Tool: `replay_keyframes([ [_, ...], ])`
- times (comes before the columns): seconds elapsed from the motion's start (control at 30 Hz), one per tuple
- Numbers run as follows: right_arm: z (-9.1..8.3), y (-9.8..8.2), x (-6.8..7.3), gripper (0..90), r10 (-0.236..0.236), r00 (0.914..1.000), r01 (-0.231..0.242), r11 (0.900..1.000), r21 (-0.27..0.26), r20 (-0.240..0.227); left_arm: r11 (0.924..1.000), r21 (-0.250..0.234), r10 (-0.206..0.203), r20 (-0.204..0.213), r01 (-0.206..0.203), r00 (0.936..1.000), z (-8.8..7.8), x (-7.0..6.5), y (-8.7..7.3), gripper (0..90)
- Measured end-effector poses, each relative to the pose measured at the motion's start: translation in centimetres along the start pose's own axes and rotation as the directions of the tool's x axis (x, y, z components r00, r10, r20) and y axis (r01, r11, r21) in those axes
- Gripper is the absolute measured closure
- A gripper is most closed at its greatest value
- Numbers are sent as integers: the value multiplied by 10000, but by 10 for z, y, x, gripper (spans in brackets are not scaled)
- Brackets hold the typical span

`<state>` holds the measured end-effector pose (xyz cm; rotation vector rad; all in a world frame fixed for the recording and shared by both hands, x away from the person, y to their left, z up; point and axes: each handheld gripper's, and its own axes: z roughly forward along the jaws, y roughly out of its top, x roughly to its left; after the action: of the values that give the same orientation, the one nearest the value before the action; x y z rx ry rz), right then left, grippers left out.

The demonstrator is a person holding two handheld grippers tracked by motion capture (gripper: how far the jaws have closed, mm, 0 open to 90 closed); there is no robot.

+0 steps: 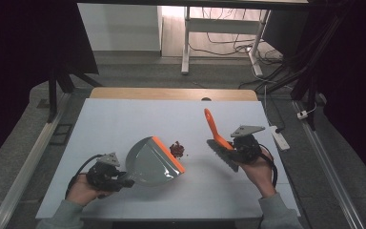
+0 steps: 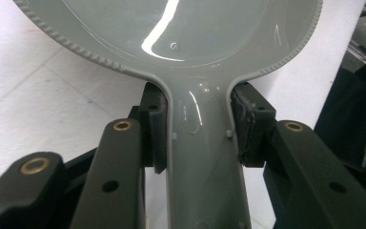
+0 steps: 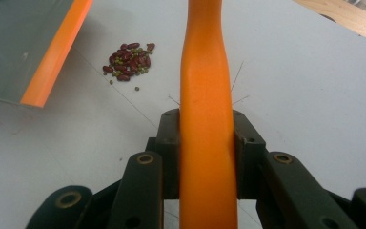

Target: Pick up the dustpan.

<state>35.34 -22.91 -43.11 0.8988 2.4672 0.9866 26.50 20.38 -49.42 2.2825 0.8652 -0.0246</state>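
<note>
Two tools ready: grey dustpan (image 1: 151, 162) clamped at its handle in left gripper (image 2: 198, 138) jaws, orange lip toward bean pile (image 1: 177, 149) mid-tabletop (image 1: 124, 119); orange brush (image 1: 218, 136) pinched in right gripper (image 3: 205, 138) jaws, poised beyond the pile for sweeping.

dustpan (image 2: 190, 43) rim cropped, brush handle (image 3: 205, 95) tip cropped

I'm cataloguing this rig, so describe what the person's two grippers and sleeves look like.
Both grippers are black. The left gripper and right gripper each carry a grey three-cornered plate on top and trail a black cable. Seen close in the gripper views, the jaw links are matte black with brass-coloured pivot bushings and dark pads. The person wears grey sleeves.
</note>
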Motion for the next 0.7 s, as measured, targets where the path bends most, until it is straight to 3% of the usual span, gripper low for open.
replay_keyframes([
  [0.17,2,0,1,708,-16,10000,16,10000,63,0,9997,223,90,-8,-90,10000,5,-2,1,615],
  [0.7,9,2,6,708,-169,9998,171,9997,180,-105,9959,857,-262,-203,279,9994,21,0,3,615],
])
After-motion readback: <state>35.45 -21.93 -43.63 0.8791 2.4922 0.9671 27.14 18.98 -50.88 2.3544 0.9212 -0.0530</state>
